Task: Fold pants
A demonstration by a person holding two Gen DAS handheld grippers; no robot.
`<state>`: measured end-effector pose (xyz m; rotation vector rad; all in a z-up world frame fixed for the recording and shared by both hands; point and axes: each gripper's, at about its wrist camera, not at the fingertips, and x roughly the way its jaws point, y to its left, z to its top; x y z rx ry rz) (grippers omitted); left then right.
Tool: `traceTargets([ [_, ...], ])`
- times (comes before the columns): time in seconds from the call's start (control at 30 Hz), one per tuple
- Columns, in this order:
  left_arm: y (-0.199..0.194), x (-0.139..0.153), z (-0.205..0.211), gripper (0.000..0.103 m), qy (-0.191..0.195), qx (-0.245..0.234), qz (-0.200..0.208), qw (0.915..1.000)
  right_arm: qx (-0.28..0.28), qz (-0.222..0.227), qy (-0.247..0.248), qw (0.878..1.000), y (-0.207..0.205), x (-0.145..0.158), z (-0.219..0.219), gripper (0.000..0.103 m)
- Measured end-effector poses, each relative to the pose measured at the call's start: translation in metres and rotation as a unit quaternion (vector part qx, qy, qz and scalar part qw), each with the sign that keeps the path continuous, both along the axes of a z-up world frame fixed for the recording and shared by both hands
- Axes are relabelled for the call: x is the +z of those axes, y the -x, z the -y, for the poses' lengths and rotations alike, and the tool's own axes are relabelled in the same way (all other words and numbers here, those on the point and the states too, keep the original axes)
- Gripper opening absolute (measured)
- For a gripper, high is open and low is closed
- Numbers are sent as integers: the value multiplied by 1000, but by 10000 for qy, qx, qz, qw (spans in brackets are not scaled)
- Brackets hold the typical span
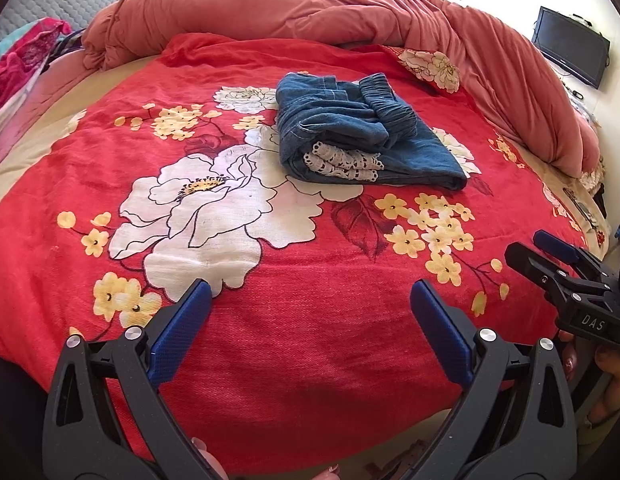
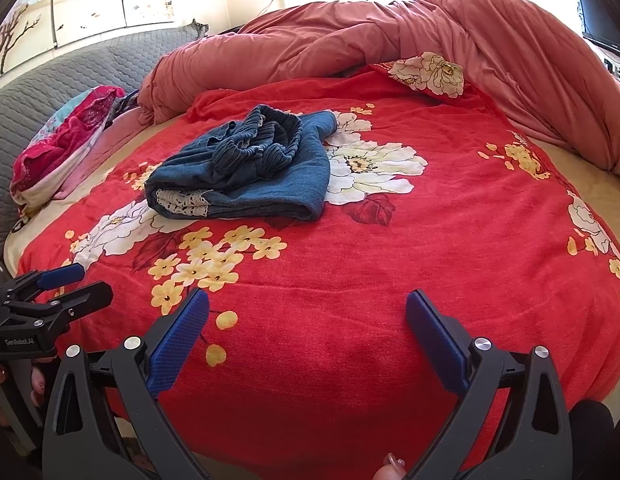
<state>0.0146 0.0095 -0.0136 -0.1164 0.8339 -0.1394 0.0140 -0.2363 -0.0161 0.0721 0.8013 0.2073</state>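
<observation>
Jaws of left gripper [image 1: 310, 296] and right gripper [image 2: 308, 304] stand wide, holding nothing. Folded pants [image 1: 361, 136] lie on the red blanket [image 1: 310, 240], well apart from both.

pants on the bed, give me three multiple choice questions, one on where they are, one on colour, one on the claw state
1. Where do the pants lie?
A. on the red flowered blanket
B. on the grey headboard
C. between a claw's fingers

2. What colour is the trim at the pants' folded edge?
A. black
B. white lace
C. yellow

3. How are the left claw and right claw set?
A. both shut on the pants
B. one shut on the blanket
C. both open, holding nothing

Answers:
1 A, the pants sit as a folded bundle on the blanket, away from both claws.
2 B, a white lace strip shows against the blue denim.
3 C, in each wrist view the blue pads stand wide apart with only blanket between them.
</observation>
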Motion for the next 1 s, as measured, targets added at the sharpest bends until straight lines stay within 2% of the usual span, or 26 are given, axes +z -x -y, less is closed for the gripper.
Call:
traceTargets([
  [1.0, 2, 7, -1, 94, -117, 184, 42, 9998, 2, -10, 17, 10000, 1, 1, 3, 98],
])
